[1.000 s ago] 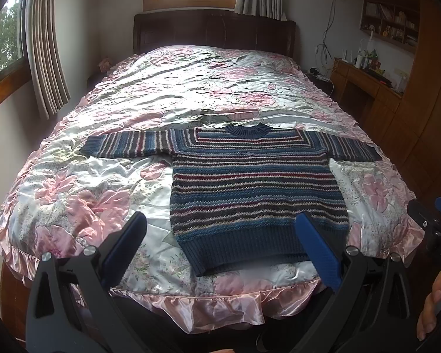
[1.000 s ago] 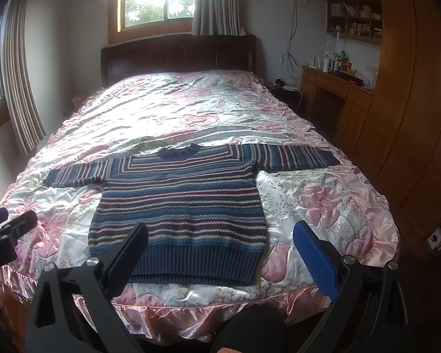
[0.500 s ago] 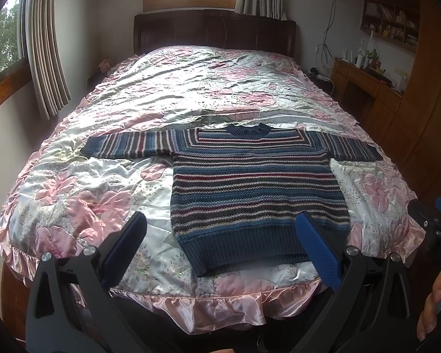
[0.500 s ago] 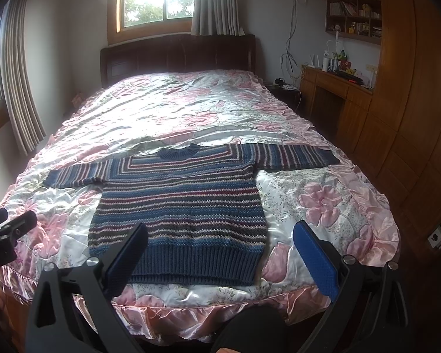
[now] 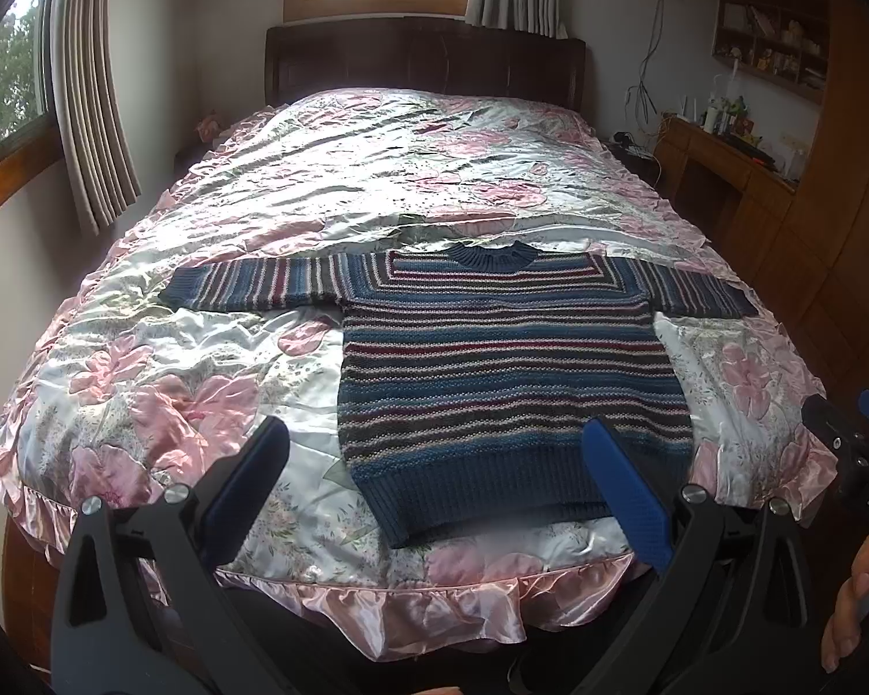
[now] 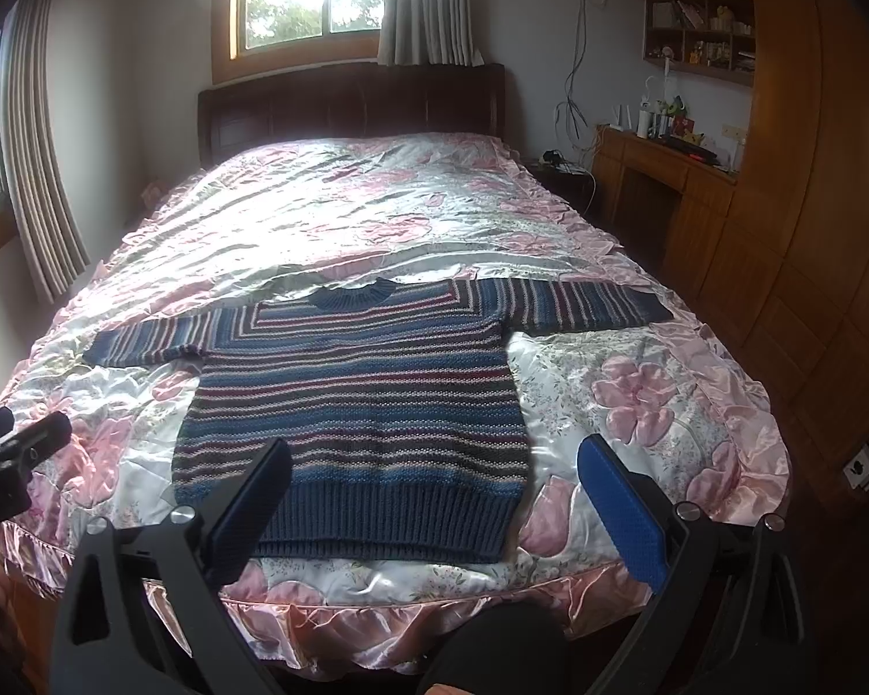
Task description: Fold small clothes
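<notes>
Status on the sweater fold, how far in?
Done: striped sweater laid flat on the bedspread, sleeves spread out. In hand: nothing; left claw and right claw both open, short of the hem. Left: every fold.

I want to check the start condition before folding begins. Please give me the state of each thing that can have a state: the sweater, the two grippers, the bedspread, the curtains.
Striped sweater: unfolded, flat on the bed, both sleeves spread sideways.
Left gripper: open, empty, short of the hem.
Right gripper: open, empty.
Bedspread: spread out, wrinkled.
Curtains: drawn aside, window uncovered.
</notes>
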`<state>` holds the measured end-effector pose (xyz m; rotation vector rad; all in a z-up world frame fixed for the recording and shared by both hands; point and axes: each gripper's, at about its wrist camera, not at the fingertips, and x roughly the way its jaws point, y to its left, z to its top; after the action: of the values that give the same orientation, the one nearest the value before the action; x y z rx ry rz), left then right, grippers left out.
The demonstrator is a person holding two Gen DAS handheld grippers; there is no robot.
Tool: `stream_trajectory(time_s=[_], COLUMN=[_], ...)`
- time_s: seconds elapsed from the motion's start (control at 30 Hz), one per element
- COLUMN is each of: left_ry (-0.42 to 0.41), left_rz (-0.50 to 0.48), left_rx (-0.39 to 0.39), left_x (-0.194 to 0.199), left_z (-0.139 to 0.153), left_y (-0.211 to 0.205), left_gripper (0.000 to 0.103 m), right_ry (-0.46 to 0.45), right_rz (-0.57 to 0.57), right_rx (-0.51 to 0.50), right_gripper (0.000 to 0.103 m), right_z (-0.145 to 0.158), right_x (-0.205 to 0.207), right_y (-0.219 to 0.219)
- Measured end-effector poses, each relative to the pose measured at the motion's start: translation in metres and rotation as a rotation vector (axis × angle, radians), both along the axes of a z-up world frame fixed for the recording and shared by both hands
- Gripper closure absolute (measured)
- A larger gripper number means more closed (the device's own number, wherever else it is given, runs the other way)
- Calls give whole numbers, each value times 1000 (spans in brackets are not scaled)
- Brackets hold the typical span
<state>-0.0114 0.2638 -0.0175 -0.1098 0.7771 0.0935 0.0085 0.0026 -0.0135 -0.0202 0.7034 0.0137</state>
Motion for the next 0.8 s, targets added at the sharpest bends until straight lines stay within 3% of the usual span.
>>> stream_trajectory(time_s=[0.4,0.5,0.6,0.73,0.8], left_ry=[18,15,35,-25,24], left_rz=[6,-18,-77,-80,-101], left_rx=[-1,-36,-121,-227,-275], left_x=[15,25,46,75,100], left_z=[-11,-20,-36,-58,-74], left_y=[0,2,5,5,0], left_gripper=[3,3,3,3,3], right_ry=[19,-6,2,162,161], right_rz=[-2,0,86,38,-27], right_rx=[-8,-10,142,328,430], right_gripper=[4,4,4,4,4], right_z=[-10,-15,-33,-70,-83], right_x=[11,21,47,110,136], right_y=[3,-1,-27,-94,-140])
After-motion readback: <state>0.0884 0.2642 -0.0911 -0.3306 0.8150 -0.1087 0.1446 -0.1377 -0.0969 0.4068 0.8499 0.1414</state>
